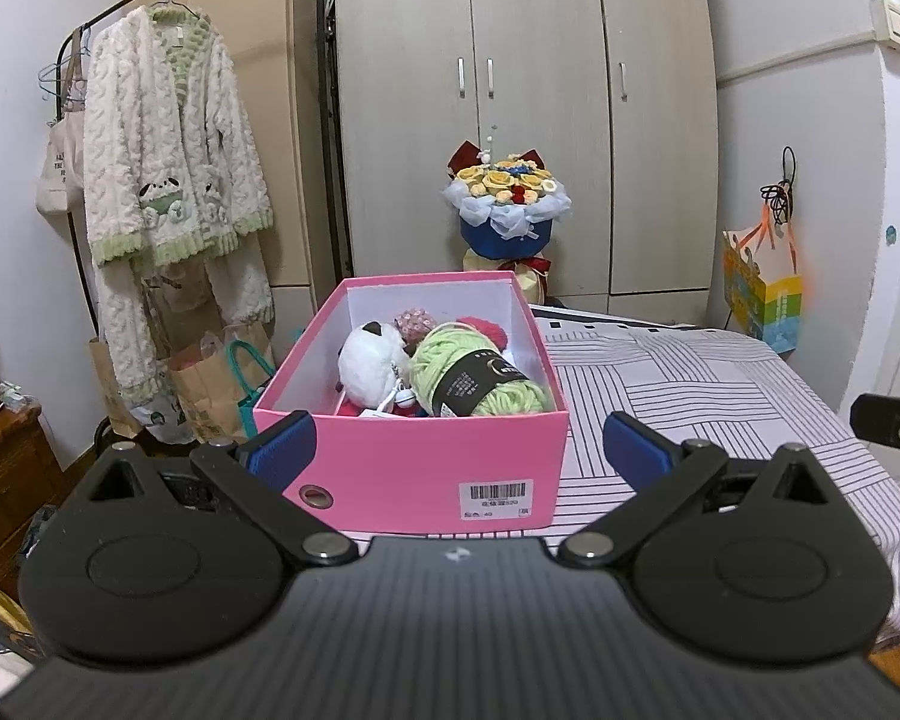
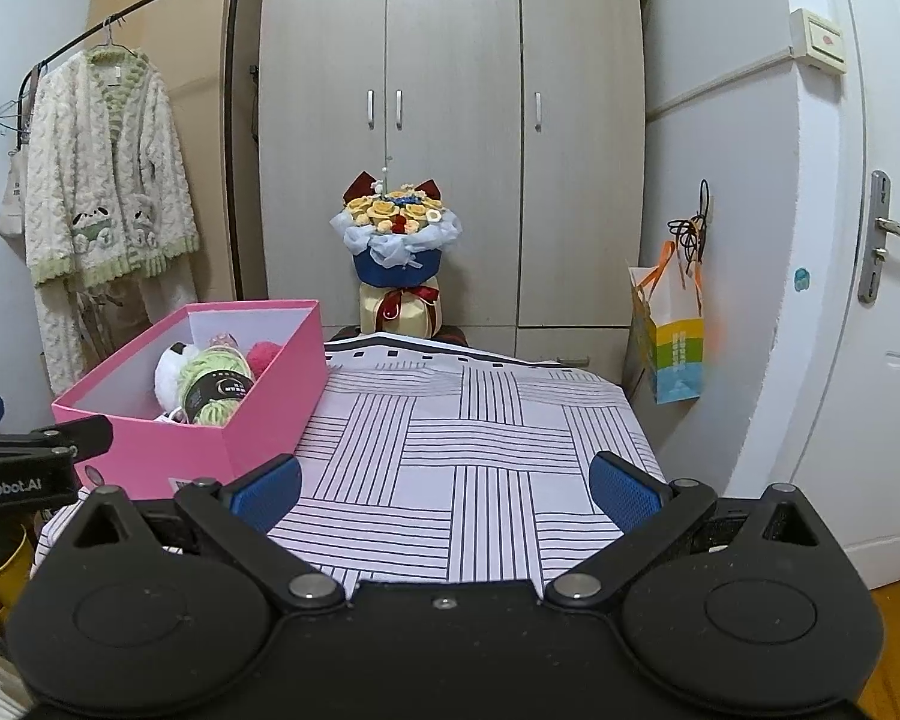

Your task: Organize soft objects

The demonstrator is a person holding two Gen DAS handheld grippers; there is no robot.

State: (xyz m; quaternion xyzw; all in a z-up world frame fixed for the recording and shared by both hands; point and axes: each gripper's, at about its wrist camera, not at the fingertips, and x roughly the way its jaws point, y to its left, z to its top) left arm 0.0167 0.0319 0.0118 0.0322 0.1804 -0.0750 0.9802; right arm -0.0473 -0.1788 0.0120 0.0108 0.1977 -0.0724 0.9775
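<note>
A pink box [image 1: 414,462] stands on the striped cloth of the table, right in front of my left gripper [image 1: 459,447]. Inside lie a green yarn skein [image 1: 480,375] with a black label, a white plush toy [image 1: 369,363], a red pompom [image 1: 486,327] and a small pinkish ball [image 1: 414,324]. The left gripper is open and holds nothing. In the right wrist view the pink box [image 2: 258,408] sits to the left with the yarn skein [image 2: 216,384] showing. My right gripper [image 2: 447,489] is open over bare striped cloth [image 2: 480,450].
A flower bouquet [image 1: 507,204] stands behind the table before a beige wardrobe [image 1: 522,90]. A fluffy robe [image 1: 168,162] hangs on a rack at left, paper bags [image 1: 210,384] below it. A colourful gift bag [image 2: 672,342] hangs by the white door [image 2: 858,300].
</note>
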